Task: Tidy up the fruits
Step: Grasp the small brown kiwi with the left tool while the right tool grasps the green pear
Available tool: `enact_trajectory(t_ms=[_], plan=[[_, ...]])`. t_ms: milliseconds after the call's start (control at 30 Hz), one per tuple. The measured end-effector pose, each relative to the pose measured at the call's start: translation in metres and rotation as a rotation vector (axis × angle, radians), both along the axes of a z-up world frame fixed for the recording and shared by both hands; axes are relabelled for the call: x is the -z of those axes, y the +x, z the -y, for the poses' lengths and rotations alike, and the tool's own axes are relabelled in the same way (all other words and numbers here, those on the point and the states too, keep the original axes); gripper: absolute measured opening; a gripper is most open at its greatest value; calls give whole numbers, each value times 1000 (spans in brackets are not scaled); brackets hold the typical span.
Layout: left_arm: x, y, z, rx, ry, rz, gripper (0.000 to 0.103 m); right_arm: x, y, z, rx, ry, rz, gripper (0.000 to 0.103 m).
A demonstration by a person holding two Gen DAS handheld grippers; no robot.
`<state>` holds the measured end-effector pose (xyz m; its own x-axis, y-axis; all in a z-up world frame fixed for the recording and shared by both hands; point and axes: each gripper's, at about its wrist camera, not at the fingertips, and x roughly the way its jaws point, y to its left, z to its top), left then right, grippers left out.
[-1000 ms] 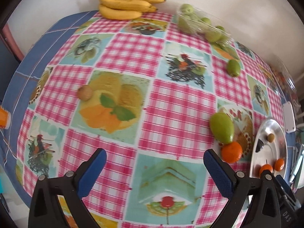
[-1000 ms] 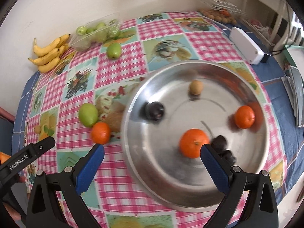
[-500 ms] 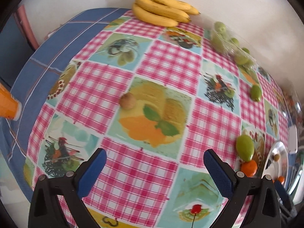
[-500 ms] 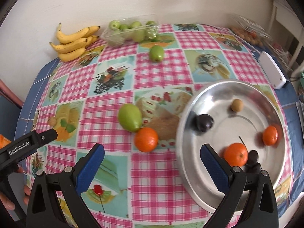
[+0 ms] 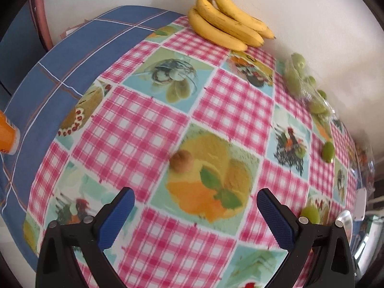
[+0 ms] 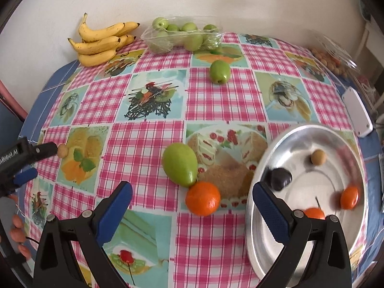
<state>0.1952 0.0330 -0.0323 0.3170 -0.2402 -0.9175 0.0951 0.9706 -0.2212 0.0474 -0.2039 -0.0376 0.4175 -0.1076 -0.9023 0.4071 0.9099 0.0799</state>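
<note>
At 9 o'clock in my right view, the left gripper (image 6: 36,162) is spread wide and empty, its tip just beside the small brown fruit (image 6: 63,150). At the centre a green mango (image 6: 180,167) touches an orange (image 6: 203,198) on the worktop (image 6: 148,148). My right gripper (image 6: 192,206) is also wide, holding nothing. At 3 o'clock the steel plate (image 6: 266,247) carries two oranges, a dark plum and one brown fruit.
</note>
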Motion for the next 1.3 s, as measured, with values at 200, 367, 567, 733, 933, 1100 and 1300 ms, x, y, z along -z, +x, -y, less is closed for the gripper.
enact_trajectory(t_ms=[200,367,567,733,933,1100,1300], plan=[[11,19,-8,-30,0,-18,97,3,15,3,-7,-6,-3,99],[19,28,-7,-21,10,-20,89,8,23,3,-32,-7,-11,93],[36,36,-4,-25,16,-44,82,22,29,8,-24,10,-53,73],[39,40,-5,-21,18,-34,63,32,33,7,-27,28,-79,63],[39,41,-3,-1,27,-31,29,35,37,1,-42,55,-75,42],[39,39,-3,1,9,-38,29,34,38,-1,-39,47,-80,41],[27,33,-3,8,-4,-21,28,30,35,1,-32,75,-71,41]])
